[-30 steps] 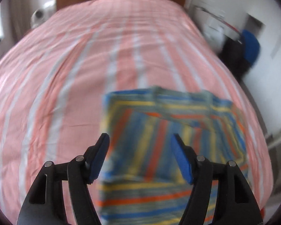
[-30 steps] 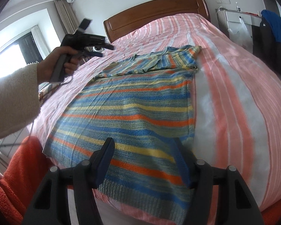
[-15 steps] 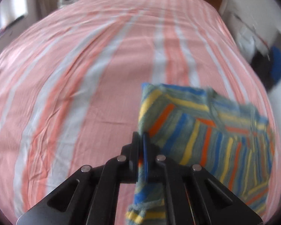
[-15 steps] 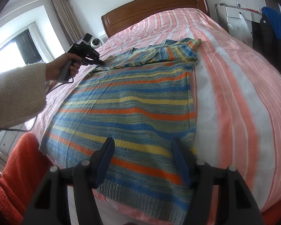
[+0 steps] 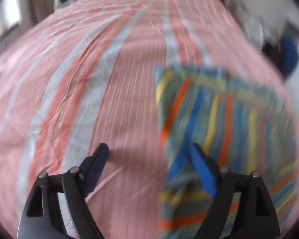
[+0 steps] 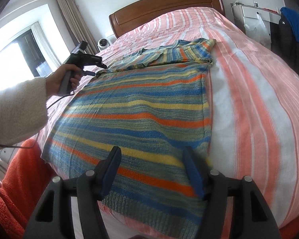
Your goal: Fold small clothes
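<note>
A striped knit sweater (image 6: 141,107) in blue, yellow, orange and grey lies flat on the bed, its sleeves folded over the upper part. My right gripper (image 6: 152,159) is open and empty, just above the sweater's hem near the bed's foot. My left gripper (image 5: 147,153) is open and empty, over the bedsheet at the sweater's (image 5: 225,123) left edge; its right finger overlaps the knit. In the right wrist view the left gripper (image 6: 98,66) is held by a hand beside the sweater's shoulder.
The bed (image 6: 259,103) has a pink, orange and white striped cover and a wooden headboard (image 6: 165,12). An orange towel (image 6: 16,181) lies at the lower left. A window (image 6: 16,55) is at left. Clothes hang on a rack (image 6: 293,31) at right.
My left gripper closed on the sweater's folded sleeve edge half a second ago, then opened and let it go. The sleeve now lies on the sweater. My right gripper has barely moved.
</note>
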Tool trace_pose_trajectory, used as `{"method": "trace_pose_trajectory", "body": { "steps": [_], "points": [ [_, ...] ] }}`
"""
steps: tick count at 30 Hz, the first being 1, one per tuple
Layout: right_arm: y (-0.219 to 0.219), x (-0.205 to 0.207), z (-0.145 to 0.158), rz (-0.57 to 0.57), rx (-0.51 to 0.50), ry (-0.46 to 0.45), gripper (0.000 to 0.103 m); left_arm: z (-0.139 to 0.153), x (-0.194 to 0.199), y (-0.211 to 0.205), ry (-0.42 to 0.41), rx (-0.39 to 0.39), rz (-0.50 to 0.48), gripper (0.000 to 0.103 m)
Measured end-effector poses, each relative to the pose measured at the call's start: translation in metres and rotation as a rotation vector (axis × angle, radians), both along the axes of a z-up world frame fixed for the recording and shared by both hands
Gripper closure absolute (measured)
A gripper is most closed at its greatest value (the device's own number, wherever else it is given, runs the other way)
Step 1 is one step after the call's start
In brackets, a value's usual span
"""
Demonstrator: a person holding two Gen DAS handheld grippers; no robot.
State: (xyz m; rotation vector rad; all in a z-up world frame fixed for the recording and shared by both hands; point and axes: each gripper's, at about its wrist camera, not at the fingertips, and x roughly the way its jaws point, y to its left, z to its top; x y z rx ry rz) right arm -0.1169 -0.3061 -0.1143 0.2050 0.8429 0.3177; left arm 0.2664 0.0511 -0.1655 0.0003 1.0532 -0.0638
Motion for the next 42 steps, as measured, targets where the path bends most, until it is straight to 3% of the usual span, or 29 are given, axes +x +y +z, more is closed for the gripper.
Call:
{"method": "trace_pose_trajectory", "body": {
  "steps": [2, 5, 8, 12, 17, 23, 27, 33, 42],
  "points": [
    [0.002, 0.001, 0.000, 0.003, -0.014, -0.003, 0.037, -0.001, -0.013, 0.003, -0.029, 0.028, -0.039, 0.017],
    [0.004, 0.000, 0.005, -0.004, -0.027, -0.010, 0.037, 0.012, -0.030, 0.024, -0.043, -0.026, 0.026, 0.017],
    [-0.001, -0.006, 0.025, -0.030, -0.029, -0.062, 0.037, 0.029, -0.056, 0.037, -0.073, 0.025, 0.047, 0.017],
    [-0.017, 0.001, 0.056, -0.076, -0.082, -0.155, 0.032, 0.047, -0.101, 0.048, -0.128, 0.110, 0.066, 0.005],
    [-0.036, 0.032, 0.069, -0.146, -0.179, -0.203, 0.031, 0.041, -0.133, 0.059, -0.164, 0.124, 0.118, 0.005],
    [-0.062, 0.072, 0.055, -0.237, -0.253, -0.180, 0.031, 0.020, -0.144, 0.066, -0.136, 0.096, 0.167, 0.005],
    [-0.082, 0.084, 0.034, -0.301, -0.274, -0.137, 0.031, 0.009, -0.143, 0.062, -0.133, 0.081, 0.151, 0.005],
    [-0.110, 0.084, -0.006, -0.384, -0.227, -0.050, 0.030, -0.013, -0.144, 0.073, -0.115, 0.009, 0.179, 0.000],
    [-0.112, 0.079, -0.021, -0.364, -0.187, -0.089, 0.023, -0.027, -0.145, 0.074, -0.187, -0.004, 0.129, 0.000]
  ]
}}
